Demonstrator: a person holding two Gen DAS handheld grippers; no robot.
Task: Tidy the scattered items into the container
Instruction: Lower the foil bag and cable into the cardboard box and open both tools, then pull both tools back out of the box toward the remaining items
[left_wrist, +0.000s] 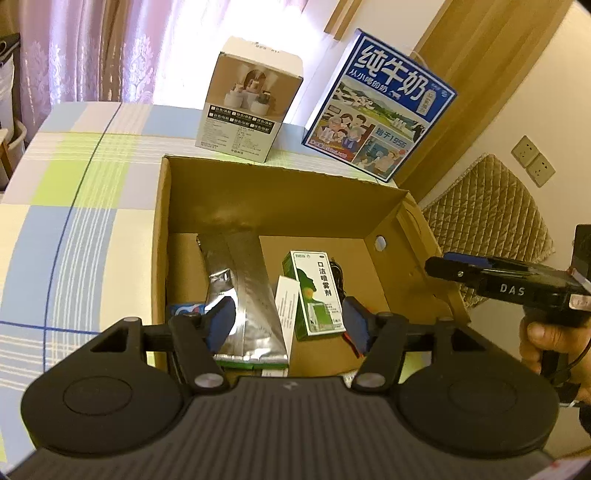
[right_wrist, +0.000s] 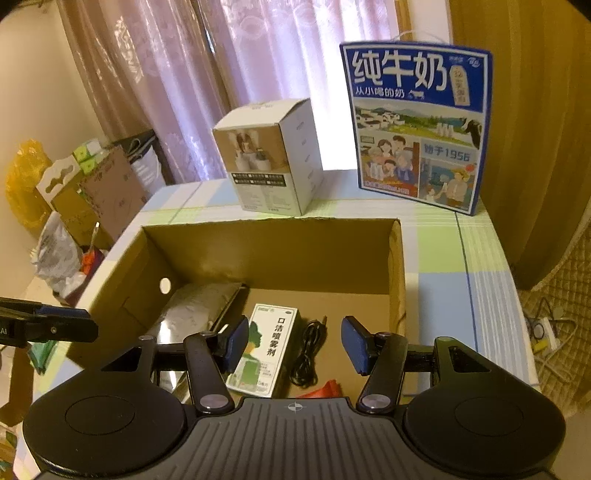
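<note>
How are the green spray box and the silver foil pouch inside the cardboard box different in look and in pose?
The green spray box is a stiff printed carton; the silver foil pouch is plain, shiny and creased. The pouch is longer. In the left wrist view the carton partly leans on a white packet, while the pouch lies flatter. Both are inside the cardboard box.

We see a blue milk carton case (right_wrist: 417, 122) standing upright at the back of the checked surface (left_wrist: 74, 206), a white product box (right_wrist: 269, 158) beside it, pink patterned curtains (right_wrist: 177, 74) behind, and bags and cardboard (right_wrist: 88, 192) piled on the floor.

"1956" on blue milk carton (right_wrist: 417, 122)
</note>
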